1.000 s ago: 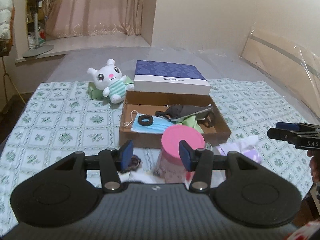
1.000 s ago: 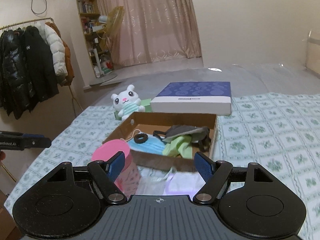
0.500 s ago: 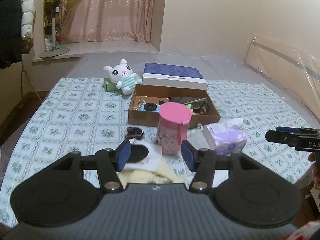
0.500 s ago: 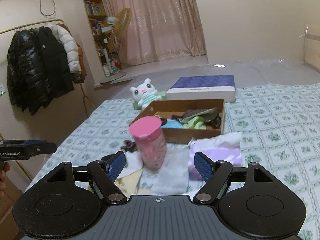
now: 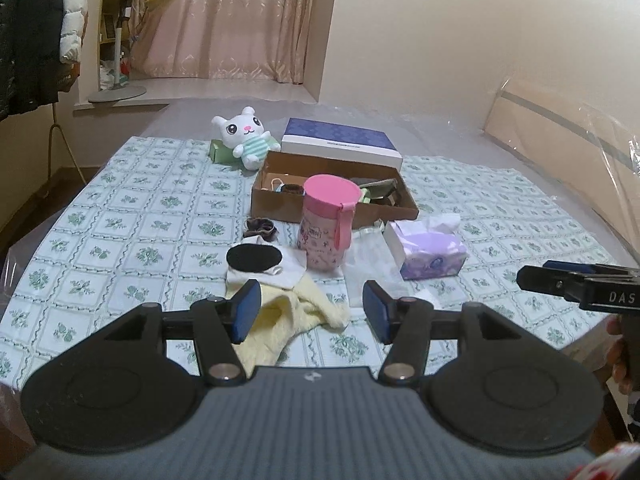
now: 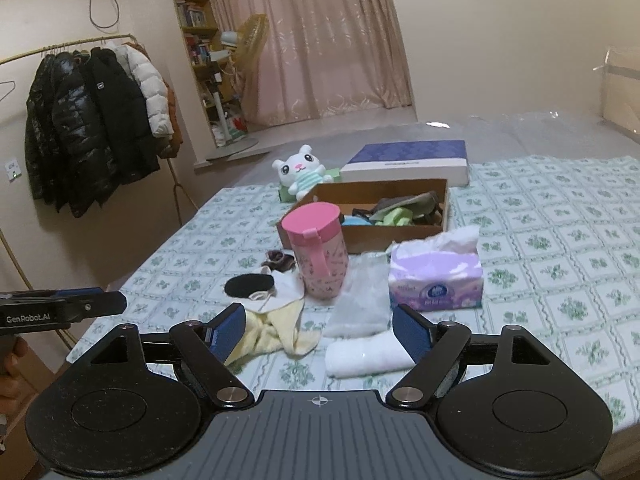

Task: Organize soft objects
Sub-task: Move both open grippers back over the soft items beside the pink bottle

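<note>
Judging progress from how things lie on the bed (image 5: 120, 216): partly done. The cardboard box (image 5: 280, 204), centre of the left-wrist frame, already contains soft items: a blue face mask (image 6: 354, 221), a green cloth (image 6: 394, 216), dark fabric pieces (image 6: 404, 202) and what looks like a hair tie; the details are too small to sort further.

Left outside, lower centre of both frames: yellow cloth (image 5: 296, 316), white cloth with a black round patch (image 5: 256, 260), brown scrunchie (image 5: 260, 227), rolled white towel (image 6: 366, 354), clear plastic bag (image 6: 360, 300). The tissue pack (image 6: 436, 280) sits right of centre; the pink cup (image 5: 326, 226) stands upright just in front of the box. The white plush toy (image 5: 244, 136) rests at upper centre on a green packet, beside the blue-lidded box (image 5: 340, 142).

Left claw (image 5: 312, 312): released, nothing between its blue pads; yellow cloth lies below and beyond it. Right claw (image 6: 318, 330): jaws opening, wide apart, nothing between them; the towel and yellow cloth lie beyond its tips.

Judgement: roughly five loose soft pieces remain to go into the box. Whether the plush, the tissues and the cup belong there cannot be told.
</note>
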